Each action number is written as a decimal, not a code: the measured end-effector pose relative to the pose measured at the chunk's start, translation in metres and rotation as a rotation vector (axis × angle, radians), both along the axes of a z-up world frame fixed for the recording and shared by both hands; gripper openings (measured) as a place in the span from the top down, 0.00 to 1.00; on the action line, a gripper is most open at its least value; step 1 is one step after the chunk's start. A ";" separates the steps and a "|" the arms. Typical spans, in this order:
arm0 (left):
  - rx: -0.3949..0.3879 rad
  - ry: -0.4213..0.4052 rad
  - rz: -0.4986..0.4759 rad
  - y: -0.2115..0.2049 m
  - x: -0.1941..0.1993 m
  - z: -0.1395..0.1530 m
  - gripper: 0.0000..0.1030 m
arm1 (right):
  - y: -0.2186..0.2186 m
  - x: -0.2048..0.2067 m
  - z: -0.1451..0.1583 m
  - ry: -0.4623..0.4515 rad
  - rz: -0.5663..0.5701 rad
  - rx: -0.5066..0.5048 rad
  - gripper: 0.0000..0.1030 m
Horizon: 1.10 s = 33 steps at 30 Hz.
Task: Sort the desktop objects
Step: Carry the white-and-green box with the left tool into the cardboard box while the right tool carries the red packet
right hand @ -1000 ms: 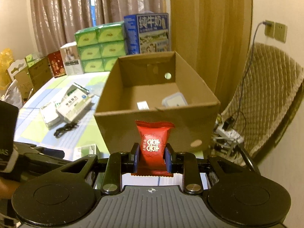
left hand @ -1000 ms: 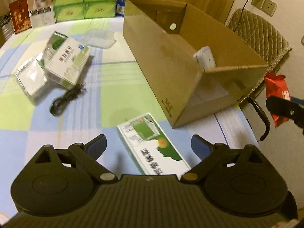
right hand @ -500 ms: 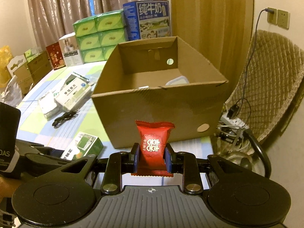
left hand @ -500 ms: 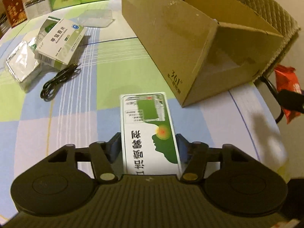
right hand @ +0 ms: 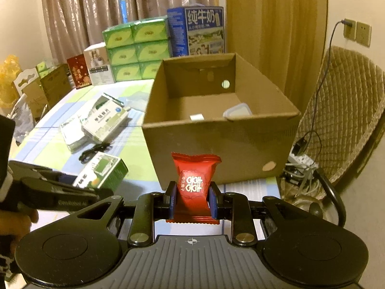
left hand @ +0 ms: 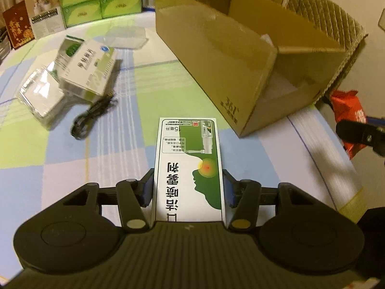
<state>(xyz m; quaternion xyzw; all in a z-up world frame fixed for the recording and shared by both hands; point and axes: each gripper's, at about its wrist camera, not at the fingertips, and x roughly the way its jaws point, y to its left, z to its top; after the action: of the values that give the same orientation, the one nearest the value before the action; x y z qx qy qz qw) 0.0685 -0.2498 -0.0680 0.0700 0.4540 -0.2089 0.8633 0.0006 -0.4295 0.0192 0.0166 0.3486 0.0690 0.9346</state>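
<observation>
My left gripper (left hand: 188, 187) is shut on a green and white spray box (left hand: 190, 154), pads on its two long sides near its back end. In the right wrist view that spray box (right hand: 103, 171) sits low over the checked tablecloth in the left gripper (right hand: 60, 192). My right gripper (right hand: 192, 200) is shut on a red candy packet (right hand: 193, 175) in front of the near wall of an open cardboard box (right hand: 216, 139). In the left wrist view the candy packet (left hand: 349, 110) hangs off the table's right edge, beside the cardboard box (left hand: 216, 55).
A white lidded container (right hand: 237, 110) lies inside the cardboard box. Left of it lie a medicine box (left hand: 86, 65), a wrapped pack (left hand: 41, 96), a black cable (left hand: 91, 118) and a clear lid (left hand: 127, 37). Green tissue packs (right hand: 134, 50) line the back. A wicker chair (right hand: 349, 110) stands right.
The left gripper went from wide open behind the spray box to shut around it, and the box now lies straight between the fingers. The right gripper keeps the candy and shifted slightly.
</observation>
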 end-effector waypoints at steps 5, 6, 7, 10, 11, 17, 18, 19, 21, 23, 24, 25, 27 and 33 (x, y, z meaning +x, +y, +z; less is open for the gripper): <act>-0.027 -0.047 0.016 0.008 0.003 0.029 0.51 | 0.003 0.000 0.020 -0.044 -0.001 0.000 0.77; -0.035 -0.057 0.017 0.009 0.004 0.036 0.51 | 0.002 0.001 0.025 -0.054 -0.002 0.001 0.77; -0.040 -0.065 0.017 0.009 0.005 0.042 0.51 | 0.002 0.002 0.029 -0.063 -0.003 0.000 0.77; -0.061 -0.086 0.017 0.008 0.008 0.060 0.51 | -0.002 0.008 0.041 -0.088 -0.008 -0.001 0.77; -0.065 -0.094 0.013 0.006 0.009 0.066 0.51 | -0.004 0.011 0.045 -0.095 -0.009 -0.003 0.77; -0.115 -0.121 -0.015 -0.010 0.017 0.094 0.51 | -0.015 0.035 0.063 -0.127 -0.015 -0.014 0.77; -0.122 -0.124 -0.020 -0.014 0.018 0.097 0.51 | -0.018 0.040 0.065 -0.131 -0.016 -0.014 0.77; -0.130 -0.127 -0.026 -0.017 0.021 0.101 0.51 | -0.020 0.045 0.067 -0.135 -0.019 -0.012 0.77; -0.145 -0.131 -0.039 -0.025 0.026 0.108 0.51 | -0.026 0.057 0.071 -0.138 -0.024 -0.006 0.77; -0.158 -0.136 -0.051 -0.033 0.032 0.115 0.51 | -0.032 0.069 0.073 -0.138 -0.027 -0.001 0.77; -0.161 -0.142 -0.058 -0.038 0.035 0.118 0.51 | -0.034 0.075 0.074 -0.139 -0.028 -0.001 0.77; -0.164 -0.148 -0.063 -0.043 0.039 0.121 0.51 | -0.037 0.081 0.075 -0.138 -0.029 0.000 0.77; -0.171 -0.157 -0.071 -0.053 0.047 0.126 0.51 | -0.041 0.093 0.075 -0.137 -0.032 0.006 0.77; -0.201 -0.153 -0.093 -0.079 0.075 0.131 0.51 | -0.051 0.123 0.069 -0.119 -0.050 0.021 0.77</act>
<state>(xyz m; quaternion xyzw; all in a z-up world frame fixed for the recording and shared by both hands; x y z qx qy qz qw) 0.1440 -0.3291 0.0628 0.0199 0.3599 -0.2873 0.8874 0.1239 -0.4804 0.0880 0.0310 0.2910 0.0502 0.9549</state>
